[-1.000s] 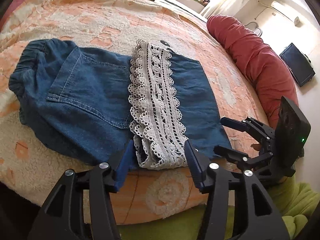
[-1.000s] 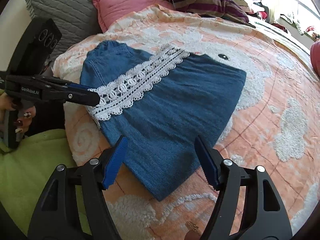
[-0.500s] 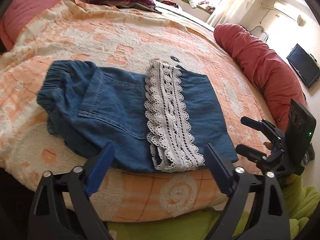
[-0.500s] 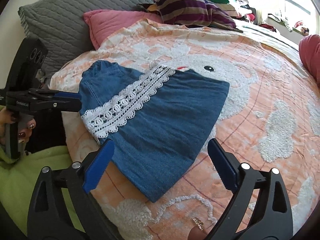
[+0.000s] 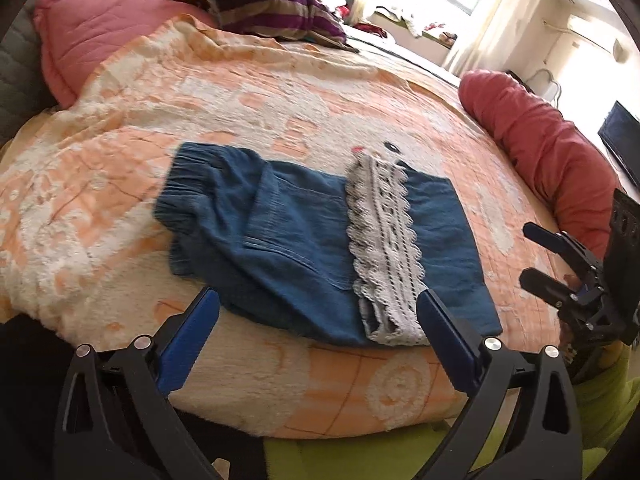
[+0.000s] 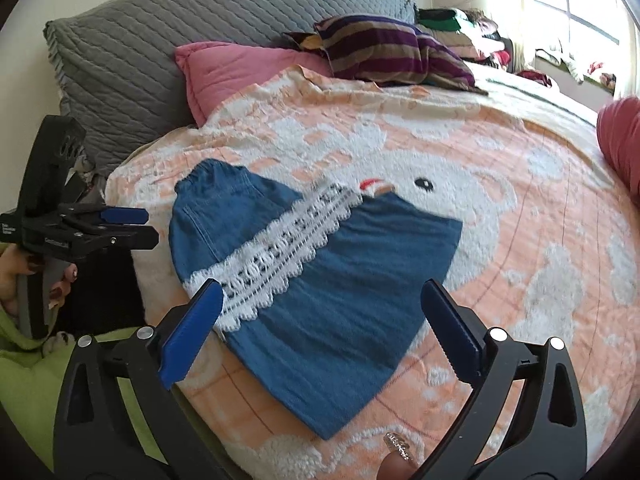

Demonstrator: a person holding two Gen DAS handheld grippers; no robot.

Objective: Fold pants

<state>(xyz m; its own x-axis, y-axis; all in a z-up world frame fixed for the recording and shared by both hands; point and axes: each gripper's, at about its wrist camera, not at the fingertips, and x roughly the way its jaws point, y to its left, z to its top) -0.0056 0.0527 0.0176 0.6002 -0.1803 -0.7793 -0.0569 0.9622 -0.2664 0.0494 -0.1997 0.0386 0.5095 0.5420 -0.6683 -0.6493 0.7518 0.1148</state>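
Folded blue denim pants (image 5: 296, 236) with a white lace hem band (image 5: 384, 248) across them lie flat on the orange bedspread (image 5: 224, 92). They also show in the right wrist view (image 6: 340, 292), with the lace (image 6: 280, 256) running diagonally. My left gripper (image 5: 316, 336) is open and empty, held back above the near edge of the pants. My right gripper (image 6: 320, 328) is open and empty, above the folded leg end. Each gripper shows in the other's view, the right (image 5: 540, 256) and the left (image 6: 128, 226), off the bed's near edge.
A pink pillow (image 6: 236, 72), a grey quilted pillow (image 6: 180, 32) and a striped cushion (image 6: 392, 48) lie at the head of the bed. A red bolster (image 5: 536, 144) runs along the right side. Green cloth (image 5: 360, 456) lies below the bed's near edge.
Both grippers have opened wider and pulled back from the pants toward the bed's near edge. The pants lie as they were.
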